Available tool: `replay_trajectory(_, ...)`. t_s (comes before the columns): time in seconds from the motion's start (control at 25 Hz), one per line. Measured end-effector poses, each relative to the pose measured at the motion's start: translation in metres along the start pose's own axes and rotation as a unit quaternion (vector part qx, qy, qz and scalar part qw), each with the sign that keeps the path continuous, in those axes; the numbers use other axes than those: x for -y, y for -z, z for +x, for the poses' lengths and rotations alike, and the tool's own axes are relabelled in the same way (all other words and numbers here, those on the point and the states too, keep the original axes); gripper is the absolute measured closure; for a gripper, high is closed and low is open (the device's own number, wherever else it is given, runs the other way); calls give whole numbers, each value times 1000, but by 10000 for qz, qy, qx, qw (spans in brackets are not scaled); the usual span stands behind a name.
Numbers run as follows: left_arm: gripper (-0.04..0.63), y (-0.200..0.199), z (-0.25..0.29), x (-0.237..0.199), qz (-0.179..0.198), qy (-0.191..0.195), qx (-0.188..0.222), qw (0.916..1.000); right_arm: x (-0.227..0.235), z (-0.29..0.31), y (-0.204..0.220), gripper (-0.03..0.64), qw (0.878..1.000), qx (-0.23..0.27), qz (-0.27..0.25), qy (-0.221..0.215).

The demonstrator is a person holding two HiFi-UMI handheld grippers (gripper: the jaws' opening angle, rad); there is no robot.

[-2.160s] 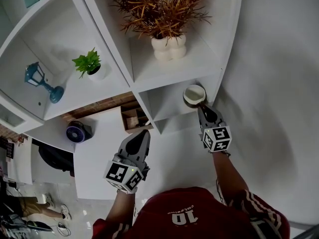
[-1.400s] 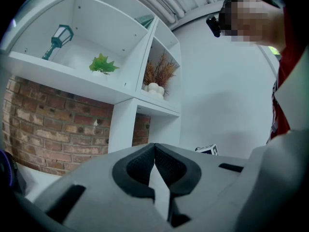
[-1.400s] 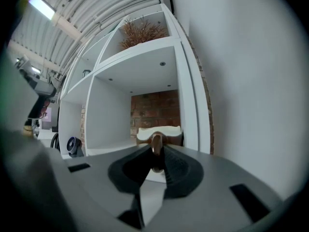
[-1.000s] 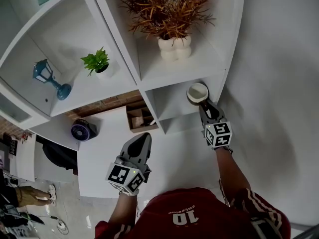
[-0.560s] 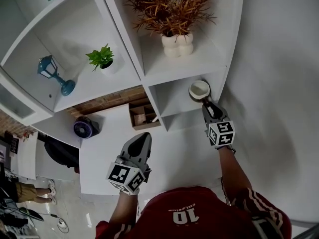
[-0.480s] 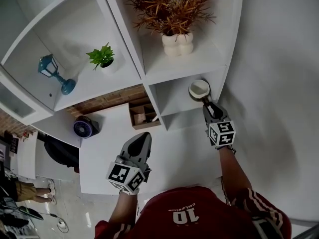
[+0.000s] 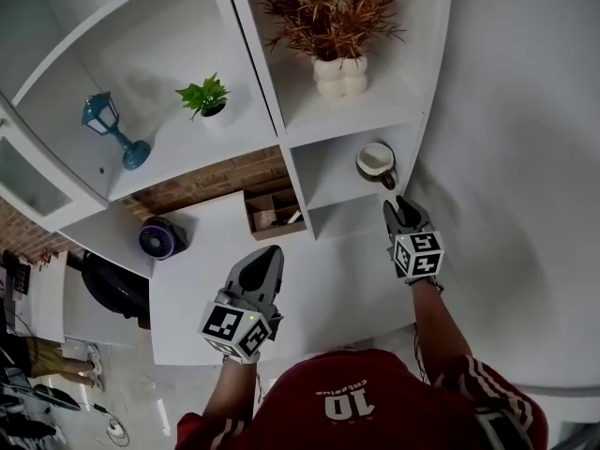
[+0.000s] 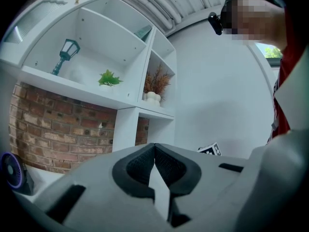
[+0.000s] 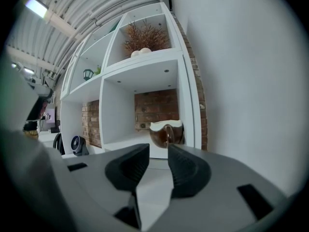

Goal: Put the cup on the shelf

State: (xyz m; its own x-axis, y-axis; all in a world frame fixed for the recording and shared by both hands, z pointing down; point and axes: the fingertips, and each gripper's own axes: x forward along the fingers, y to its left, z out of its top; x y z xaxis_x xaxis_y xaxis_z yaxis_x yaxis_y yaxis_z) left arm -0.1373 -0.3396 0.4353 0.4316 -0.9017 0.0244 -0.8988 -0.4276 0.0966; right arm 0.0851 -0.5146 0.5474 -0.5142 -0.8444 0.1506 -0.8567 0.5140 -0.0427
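Backed off since a second ago: right hand-held gripper [image 7: 403, 206], then at the cup's handle, now clear of the cup [image 7: 376, 161]. Jaws just been opening, nothing between them. Cup left standing in the lower right compartment of the shelf [image 7: 298, 178], close by that compartment's right wall. Placing looks done; withdrawal judged the step in hand.

Head view. Cup far of the right hand-held gripper and a touch left of its line, apart, with a visible gap. Upright, mouth up, long axis vertical, handle turned near, toward the jaws. Left hand-held gripper [image 7: 269, 256] well apart to the left, over the white tabletop [image 7: 187, 279], much farther from the cup than the right.

Left gripper view. Jaws of left hand-held gripper [image 8: 154, 148] together, pads meeting, nothing held. Shelf [image 8: 126, 111] ahead and far; cup not made out from this side.

Right gripper view. Right hand-held gripper [image 9: 158, 151] spread, empty gap between the pads. Cup [image 9: 166, 133] dead ahead beyond the tips, just above the gap, on the compartment floor of the shelf [image 9: 143, 64], upright, handle facing the camera. Straight pull back along the pointing line judged enough to clear. Sideways drift to the right would risk the compartment wall rather than the cup.
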Motion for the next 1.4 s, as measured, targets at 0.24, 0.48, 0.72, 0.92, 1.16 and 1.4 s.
replay_trajectory(0.24,603,-6,-27,-13,-89,-28,53,9999,-27,-16,-4,512,10000,-44,-13,-2)
replay_trajectory(0.48,603,-8,-57,-34,-170,-264,58,9995,-61,-26,-12,512,9999,-48,36,-135)
replay_trajectory(0.72,603,-16,-85,-47,-185,-421,166,9988,-99,-38,-25,514,9994,6,-61,-350)
replay_trajectory(0.92,603,-24,-107,-52,66,-521,241,9983,-126,-52,-35,512,9989,87,-134,-441)
replay_trajectory(1.16,603,-36,-146,-69,113,-728,412,9964,-163,-75,-46,514,9981,143,-139,-576)
replay_trajectory(1.4,603,-42,-187,-83,67,-779,517,9956,-201,-109,-55,514,9977,222,-152,-622)
